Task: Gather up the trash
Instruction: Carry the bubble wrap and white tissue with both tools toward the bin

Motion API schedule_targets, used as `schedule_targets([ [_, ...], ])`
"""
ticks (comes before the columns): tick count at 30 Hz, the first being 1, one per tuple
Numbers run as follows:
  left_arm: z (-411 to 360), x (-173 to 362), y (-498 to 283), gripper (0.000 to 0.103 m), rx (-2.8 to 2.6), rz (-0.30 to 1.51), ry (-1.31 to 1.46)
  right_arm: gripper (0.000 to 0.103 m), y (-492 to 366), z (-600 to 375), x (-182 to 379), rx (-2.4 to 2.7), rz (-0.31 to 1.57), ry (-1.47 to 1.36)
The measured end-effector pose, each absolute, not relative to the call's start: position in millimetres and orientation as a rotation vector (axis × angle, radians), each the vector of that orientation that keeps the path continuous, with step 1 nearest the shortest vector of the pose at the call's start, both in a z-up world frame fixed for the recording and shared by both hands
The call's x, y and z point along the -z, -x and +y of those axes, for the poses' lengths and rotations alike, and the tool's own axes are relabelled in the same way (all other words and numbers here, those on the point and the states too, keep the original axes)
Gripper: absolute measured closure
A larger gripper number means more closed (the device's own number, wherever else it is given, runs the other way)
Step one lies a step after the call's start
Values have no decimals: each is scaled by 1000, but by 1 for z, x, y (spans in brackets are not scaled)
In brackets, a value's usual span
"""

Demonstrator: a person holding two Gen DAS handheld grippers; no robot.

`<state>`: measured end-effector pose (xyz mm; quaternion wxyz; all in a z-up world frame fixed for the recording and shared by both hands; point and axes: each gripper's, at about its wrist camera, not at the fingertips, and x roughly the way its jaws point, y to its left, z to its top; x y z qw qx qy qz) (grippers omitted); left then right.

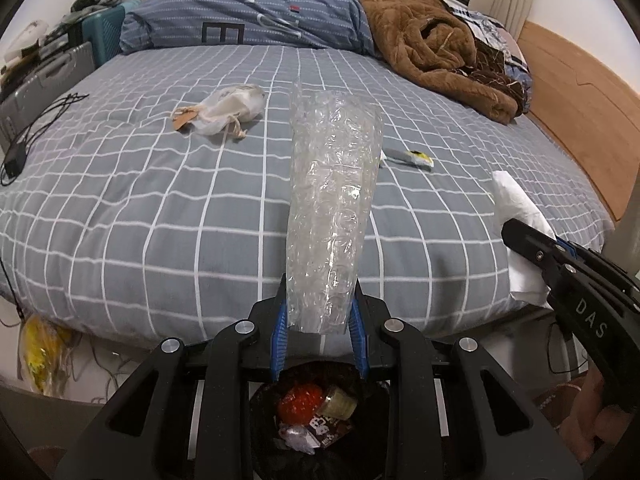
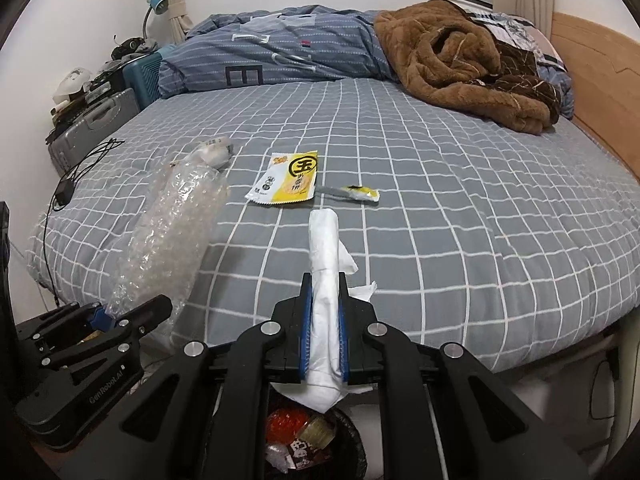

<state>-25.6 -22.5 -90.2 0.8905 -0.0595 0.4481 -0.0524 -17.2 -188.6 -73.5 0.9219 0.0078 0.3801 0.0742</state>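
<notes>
Left gripper [image 1: 320, 320] clamping one bubble wrap roll [image 1: 334, 200], right gripper [image 2: 324, 320] clamping one tissue [image 2: 325, 272], two wrappers [image 2: 286, 178] mid-frame on bed [image 2: 440, 220], one bin [image 2: 352, 440] at bottom.

The bubble wrap [image 1: 332, 208] is clear, glossy plastic; the tissue [image 2: 326, 280] is soft, matt white paper. The bedspread [image 1: 160, 208] is matt checked cloth (faintly rumpled), the blanket [image 1: 432, 48] brown and fleecy, the headboard [image 2: 600, 80] smooth wood.

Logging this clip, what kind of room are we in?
A bedroom, most likely: a bed with a grey white-checked cover, a rumpled blue striped duvet and a wooden headboard.
</notes>
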Motion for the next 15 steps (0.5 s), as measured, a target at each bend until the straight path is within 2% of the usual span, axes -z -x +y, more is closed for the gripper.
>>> schedule_targets([
  [15, -20, 101, 71, 78, 89, 958, 121, 93, 55, -181, 93, -185, 837, -7],
])
